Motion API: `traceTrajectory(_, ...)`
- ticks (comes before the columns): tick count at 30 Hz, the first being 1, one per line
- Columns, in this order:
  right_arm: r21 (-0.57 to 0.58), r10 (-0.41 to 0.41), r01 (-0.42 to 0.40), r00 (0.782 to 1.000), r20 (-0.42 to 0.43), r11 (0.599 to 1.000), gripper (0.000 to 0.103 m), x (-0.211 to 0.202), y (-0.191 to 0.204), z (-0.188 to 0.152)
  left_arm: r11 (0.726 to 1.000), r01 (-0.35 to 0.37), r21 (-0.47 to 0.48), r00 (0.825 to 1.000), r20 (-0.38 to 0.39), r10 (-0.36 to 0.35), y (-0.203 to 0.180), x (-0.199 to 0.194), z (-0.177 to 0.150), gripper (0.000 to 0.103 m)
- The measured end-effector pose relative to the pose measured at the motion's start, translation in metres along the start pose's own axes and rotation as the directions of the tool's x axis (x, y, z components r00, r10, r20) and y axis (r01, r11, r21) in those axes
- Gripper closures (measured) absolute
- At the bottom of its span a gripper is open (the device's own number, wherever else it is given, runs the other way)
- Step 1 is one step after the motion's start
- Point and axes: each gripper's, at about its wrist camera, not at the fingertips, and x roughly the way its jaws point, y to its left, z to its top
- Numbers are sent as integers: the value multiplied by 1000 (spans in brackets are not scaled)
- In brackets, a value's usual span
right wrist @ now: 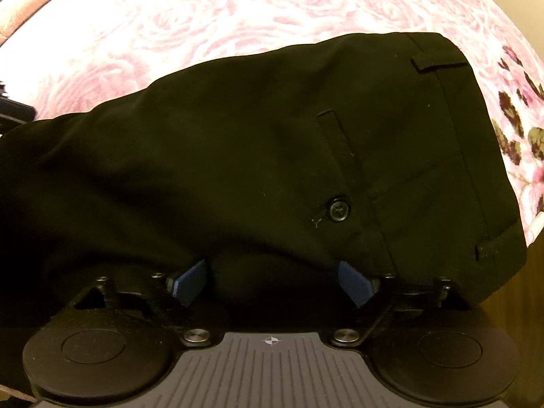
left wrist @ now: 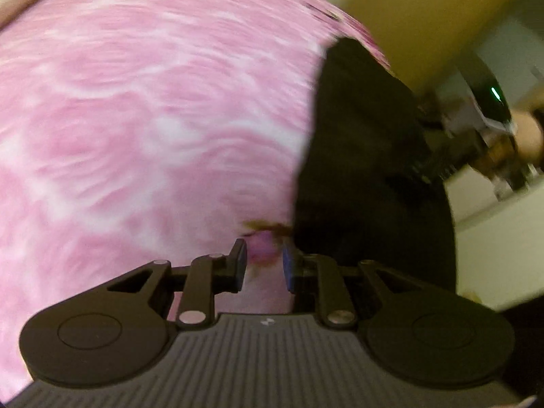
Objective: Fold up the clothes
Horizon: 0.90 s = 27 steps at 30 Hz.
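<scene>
Black trousers (right wrist: 272, 142) lie on the pink rose-patterned bedspread (right wrist: 238, 6), with a button (right wrist: 339, 209) and a belt loop showing near the waistband. My right gripper (right wrist: 272, 282) is open wide at the trousers' near edge, and a bulge of black cloth sits between its blue pads (right wrist: 188, 282). In the blurred left wrist view, the trousers (left wrist: 367, 156) hang or lie at the right. My left gripper (left wrist: 263, 267) stands just beside their edge, over the bedspread (left wrist: 136, 119). Its pads are a narrow gap apart with only bedspread showing between them.
The bedspread's edge with dark flower print (right wrist: 513, 129) runs along the right. In the left wrist view the other gripper (left wrist: 489, 125) and a hand (left wrist: 528, 136) show at far right, with a pale wall (left wrist: 408, 6) behind.
</scene>
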Motion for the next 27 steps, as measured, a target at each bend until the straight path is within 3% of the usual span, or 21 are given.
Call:
traceTrajectory(3,6,0,0,1000,8,1000,14,1,-2,-3,998,44,46,999,-22,-43,-7,17,7,80)
traceTrajectory(7,15,0,0,1000,18,1000,12,2,-4,-7,999,42,25,999,-11,-42,-10,30,13,82)
traceTrajectory(8,17,0,0,1000,20,1000,11,2,-5,-9,1000,24,11,1000,3,-25,-8,29,13,96)
traceTrajectory(11,22,5,-6,1000,25,1000,11,1,-6,-11,994,-46,-103,994,94,55,10,3,9,96)
traceTrajectory(12,25,8,-8,1000,27,1000,11,2,-6,-11,985,-98,-142,988,106,113,17,-4,6,103)
traceTrajectory(13,28,8,-9,1000,29,1000,11,2,-7,-9,972,-157,-173,978,110,178,25,-10,3,103)
traceTrajectory(15,29,6,-7,999,32,1000,10,2,-7,-11,950,-197,-244,968,107,229,45,-21,-4,103)
traceTrajectory(19,41,3,-4,1000,29,999,9,4,-10,-21,935,-207,-289,959,131,252,58,-49,-8,103)
traceTrajectory(22,53,2,-3,1000,23,999,9,7,-10,-22,948,-152,-279,963,175,206,41,-58,-3,103)
traceTrajectory(25,-38,26,-25,999,24,999,9,18,-52,4,968,-50,-246,971,215,105,11,-49,5,102)
traceTrajectory(27,-54,32,-31,999,23,998,9,20,-62,11,980,-24,-197,979,193,63,-9,-33,9,99)
